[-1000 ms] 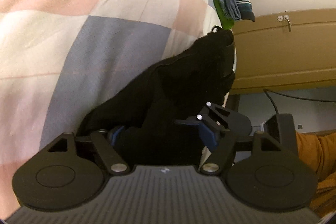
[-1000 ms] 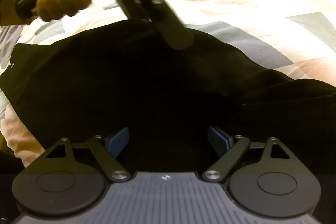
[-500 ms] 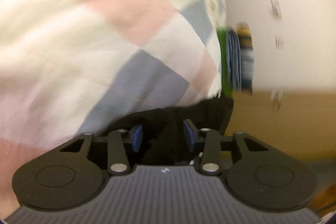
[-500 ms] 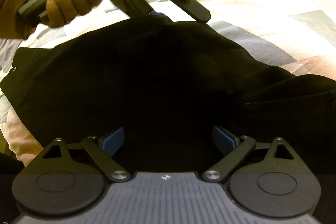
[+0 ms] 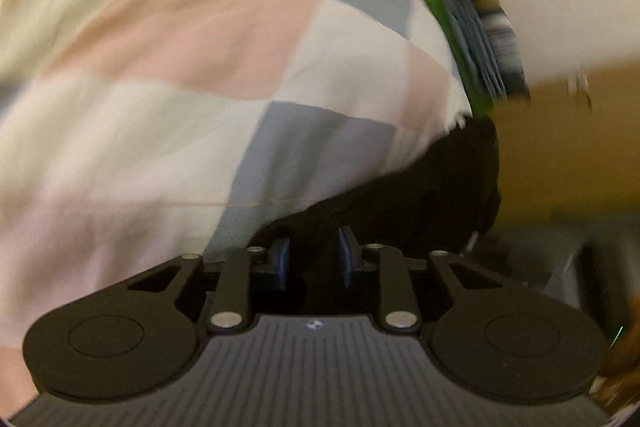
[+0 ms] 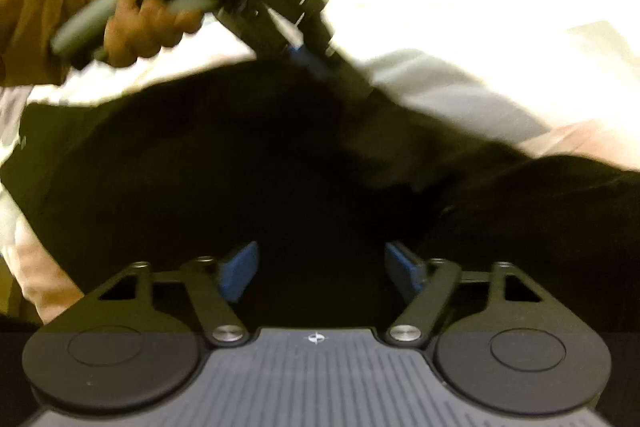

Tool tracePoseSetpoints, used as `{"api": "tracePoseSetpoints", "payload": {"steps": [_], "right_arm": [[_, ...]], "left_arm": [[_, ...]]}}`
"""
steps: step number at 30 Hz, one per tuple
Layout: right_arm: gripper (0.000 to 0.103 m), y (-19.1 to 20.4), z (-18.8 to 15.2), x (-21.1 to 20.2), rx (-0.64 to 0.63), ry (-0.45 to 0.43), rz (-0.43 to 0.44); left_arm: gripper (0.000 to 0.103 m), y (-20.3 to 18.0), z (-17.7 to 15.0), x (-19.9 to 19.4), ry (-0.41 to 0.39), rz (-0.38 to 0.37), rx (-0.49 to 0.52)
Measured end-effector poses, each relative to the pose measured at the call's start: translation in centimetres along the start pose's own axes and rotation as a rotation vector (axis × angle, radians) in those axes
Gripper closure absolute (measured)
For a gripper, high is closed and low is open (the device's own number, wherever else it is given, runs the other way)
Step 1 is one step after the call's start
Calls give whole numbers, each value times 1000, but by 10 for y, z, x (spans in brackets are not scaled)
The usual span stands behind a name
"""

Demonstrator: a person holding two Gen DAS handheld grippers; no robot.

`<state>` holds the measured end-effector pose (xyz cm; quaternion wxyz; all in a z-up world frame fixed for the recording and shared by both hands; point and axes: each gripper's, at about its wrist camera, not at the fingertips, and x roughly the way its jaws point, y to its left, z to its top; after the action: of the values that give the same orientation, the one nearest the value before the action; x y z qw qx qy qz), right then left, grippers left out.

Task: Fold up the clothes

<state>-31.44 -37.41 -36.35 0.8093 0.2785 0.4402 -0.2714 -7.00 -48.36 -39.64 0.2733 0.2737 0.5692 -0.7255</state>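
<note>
A black garment (image 6: 200,167) lies spread across a checked bedspread (image 6: 480,7). In the right wrist view a person's hand (image 6: 136,23) holds my left gripper (image 6: 312,63) down at the garment's far edge. The left wrist view is blurred; there my left gripper (image 5: 312,251) has its jaws narrow and closing, and a fold of the black garment (image 5: 420,195) fills the gap between the blue pads. My right gripper (image 6: 322,263) hovers over the garment's near part. Its jaws are closing but still wide, with cloth under the pads and not pinched.
A stack of folded clothes (image 5: 480,39), green, blue and striped, sits at the bed's far edge. Past it stands brown wooden furniture (image 5: 560,147) against a pale wall. The pastel bedspread (image 5: 160,67) stretches left of the garment. An orange sleeve (image 6: 36,11) is at the left.
The left jaws went from wide to narrow around the black cloth, and the left view swung. The hand with the left gripper shifted right along the garment's far edge. The right jaws narrowed.
</note>
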Motion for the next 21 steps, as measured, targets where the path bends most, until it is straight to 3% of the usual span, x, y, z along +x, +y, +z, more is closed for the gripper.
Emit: {"api": "tracePoseSetpoints", "payload": {"steps": [3, 5, 7, 8, 11, 18, 21], "right_arm": [[40, -20, 10, -19, 67, -76, -39], [44, -31, 9, -22, 104, -90, -42], [48, -40, 5, -20, 134, -94, -36], [48, -41, 3, -19, 143, -101, -32], [47, -34, 0, -14, 148, -118, -34], [46, -37, -9, -21, 177, -121, -9], [46, -33, -14, -21, 185, -114, -2]], "left_arm": [[81, -19, -10, -18, -51, 28, 40], [81, -8, -22, -38, -139, 22, -83], [67, 9, -29, -50, -197, -27, -225], [66, 16, -31, -53, -207, -57, -290], [66, 22, -28, -41, -140, -37, -335], [62, 17, -26, -15, -11, -104, -381], [68, 17, -24, 1, 27, -126, -399]]}}
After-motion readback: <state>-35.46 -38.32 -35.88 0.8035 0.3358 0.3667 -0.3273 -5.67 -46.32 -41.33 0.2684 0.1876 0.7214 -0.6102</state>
